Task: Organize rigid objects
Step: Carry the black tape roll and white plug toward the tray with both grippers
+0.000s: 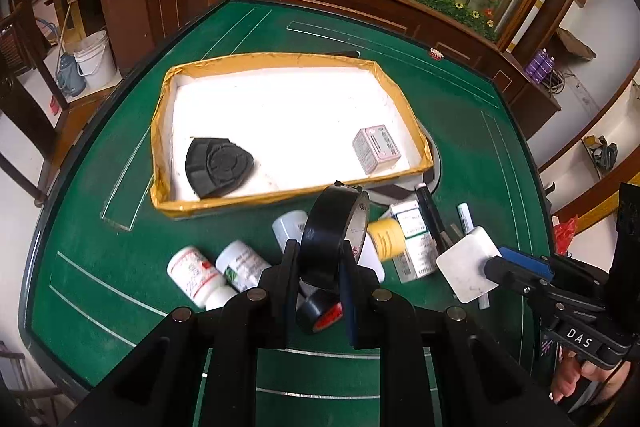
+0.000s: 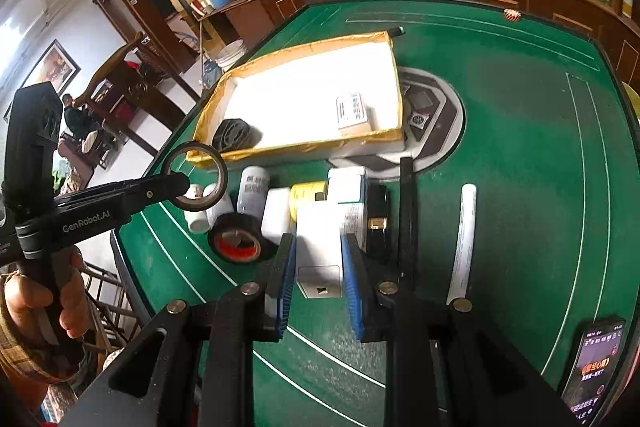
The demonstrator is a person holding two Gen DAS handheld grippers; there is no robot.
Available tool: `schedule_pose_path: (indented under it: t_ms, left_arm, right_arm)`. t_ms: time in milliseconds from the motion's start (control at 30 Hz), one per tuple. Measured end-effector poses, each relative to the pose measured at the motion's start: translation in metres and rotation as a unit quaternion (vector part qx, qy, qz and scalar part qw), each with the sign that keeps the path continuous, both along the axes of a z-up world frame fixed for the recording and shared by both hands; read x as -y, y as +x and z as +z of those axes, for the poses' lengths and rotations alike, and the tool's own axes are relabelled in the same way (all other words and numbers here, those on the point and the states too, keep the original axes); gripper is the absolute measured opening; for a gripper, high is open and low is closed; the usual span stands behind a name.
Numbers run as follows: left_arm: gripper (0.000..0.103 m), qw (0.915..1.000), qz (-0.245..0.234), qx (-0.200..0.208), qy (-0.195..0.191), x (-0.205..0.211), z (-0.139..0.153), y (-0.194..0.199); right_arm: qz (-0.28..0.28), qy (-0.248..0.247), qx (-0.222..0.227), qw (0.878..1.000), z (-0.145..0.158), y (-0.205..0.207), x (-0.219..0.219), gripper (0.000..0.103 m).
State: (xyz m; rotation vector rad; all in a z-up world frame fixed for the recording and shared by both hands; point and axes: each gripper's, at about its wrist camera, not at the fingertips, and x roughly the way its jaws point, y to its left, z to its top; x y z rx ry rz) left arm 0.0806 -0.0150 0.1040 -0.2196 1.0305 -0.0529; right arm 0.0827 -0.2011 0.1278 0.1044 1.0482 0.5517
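My left gripper (image 1: 320, 259) is shut on a black tape roll (image 1: 334, 231), held on edge above the green table; the right wrist view shows that roll (image 2: 195, 175) as a ring. My right gripper (image 2: 319, 259) is shut on a white square charger block (image 2: 319, 251), also seen from the side (image 1: 468, 269) in the left wrist view. Beyond both stands a white tray with a yellow taped rim (image 1: 276, 61), holding a black shield-shaped piece (image 1: 219, 167) and a small pale box (image 1: 376, 148). A second black tape roll with a red core (image 2: 239, 239) lies on the table.
Several items lie in a row before the tray: white bottles (image 1: 196, 275), a yellow-labelled bottle (image 1: 386, 239), a green-and-white box (image 1: 414, 239), a black pen (image 2: 407, 211) and a white tube (image 2: 464, 239). A phone (image 2: 596, 363) rests at the table's near right edge. Wooden cabinets surround the table.
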Motion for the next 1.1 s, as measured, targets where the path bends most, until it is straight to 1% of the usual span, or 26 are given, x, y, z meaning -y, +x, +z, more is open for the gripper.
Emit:
schedule_pose_path:
  t_ms: [333, 700, 933, 1100]
  left_arm:
    - [0.018, 0.9999, -0.005, -0.002, -0.015, -0.004, -0.002, 0.033]
    - [0.018, 0.9999, -0.008, -0.008, -0.012, -0.006, -0.006, 0.062]
    - [0.018, 0.9998, -0.004, -0.019, -0.008, -0.011, -0.016, 0.085]
    - [0.018, 0.9996, -0.007, -0.028, -0.006, -0.013, -0.026, 0.099]
  right_arm:
    - [-0.033, -0.006, 0.023, 0.999, 0.015, 0.028, 0.001, 0.022]
    - [-0.055, -0.005, 0.049, 0.997, 0.027, 0.056, -0.001, 0.022]
    - [-0.065, -0.008, 0.051, 0.997, 0.019, 0.082, -0.007, 0.022]
    - [-0.073, -0.02, 0.049, 0.996, 0.009, 0.1, -0.013, 0.022]
